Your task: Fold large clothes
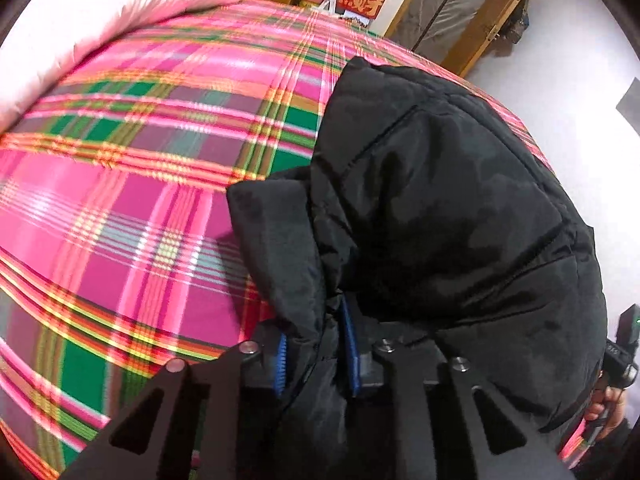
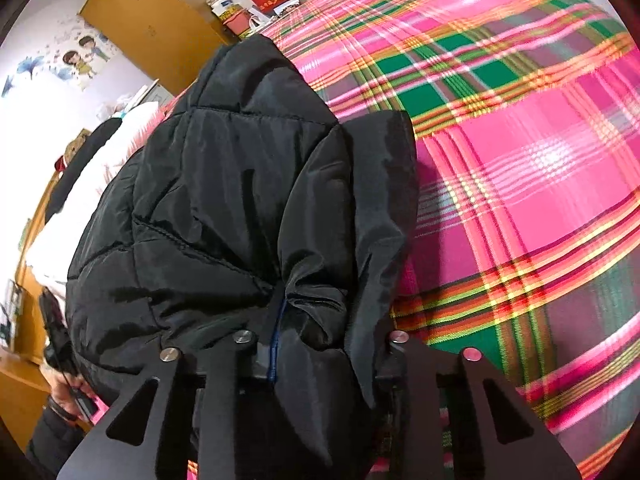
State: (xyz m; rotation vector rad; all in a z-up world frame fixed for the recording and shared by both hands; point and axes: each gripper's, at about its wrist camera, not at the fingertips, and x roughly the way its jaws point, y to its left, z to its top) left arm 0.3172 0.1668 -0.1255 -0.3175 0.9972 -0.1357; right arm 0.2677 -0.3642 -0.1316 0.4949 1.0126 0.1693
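Note:
A black quilted puffer jacket [image 1: 452,208] lies bunched on a bed with a pink, green and yellow plaid cover [image 1: 132,184]. My left gripper [image 1: 316,356] is shut on a fold of the jacket, the cloth pinched between its blue pads [image 1: 352,348]. In the right wrist view the same jacket [image 2: 224,208] fills the left half over the plaid cover [image 2: 528,168]. My right gripper [image 2: 304,344] is shut on another fold of it; one blue pad edge [image 2: 276,344] shows, the other finger is hidden by cloth.
A white-pink pillow or quilt [image 1: 104,12] lies at the bed's far left. Wooden cabinets [image 1: 460,16] and red boxes [image 1: 360,0] stand behind the bed by a white wall. A wooden door [image 2: 148,28] and wall stickers [image 2: 76,56] show in the right wrist view.

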